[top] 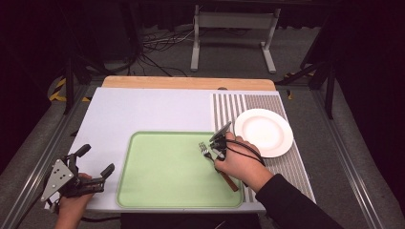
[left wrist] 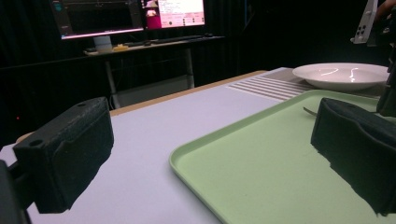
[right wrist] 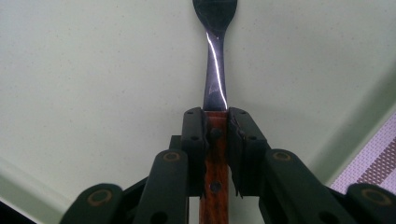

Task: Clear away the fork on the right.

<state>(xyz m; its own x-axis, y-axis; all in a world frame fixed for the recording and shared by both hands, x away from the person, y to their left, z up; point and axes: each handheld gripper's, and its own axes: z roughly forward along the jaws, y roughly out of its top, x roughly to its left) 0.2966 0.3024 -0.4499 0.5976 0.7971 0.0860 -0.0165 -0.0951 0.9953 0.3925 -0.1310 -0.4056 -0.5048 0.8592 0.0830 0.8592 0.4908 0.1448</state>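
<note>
Gripping a fork (right wrist: 215, 70) by its wooden handle, the right gripper (right wrist: 215, 135) has its jaws closed tight on both sides of the reddish-brown grip, just behind the point where the metal neck begins.

Item — fork: metal head and neck, riveted wooden handle. It lies over the right part of the green tray (top: 157, 191), tines pointing away from the person and toward the tray's middle, handle end reaching back to the tray's right rim. Whether it rests on the tray floor or is just clear of it cannot be told.

Item — white plate (top: 263, 132): bare, on the striped placemat (top: 291, 164) just right of the tray.

Item — left gripper (top: 90, 169): jaws spread wide, holding nothing, at the near left corner of the white table (top: 143, 109), just outside the tray's left rim.

Progress, as judged: the grasp is made; carrying and setting down the fork remain, whether to the mat beside the plate or elsewhere.

Edges and room: the tray's raised rim stands between fork and placemat — the fork must rise over it. The plate's near edge sits close beside the right hand (top: 239, 162), so a sideways move has little slack. To the left the tray floor is bare and open, as is the table beyond it.
</note>
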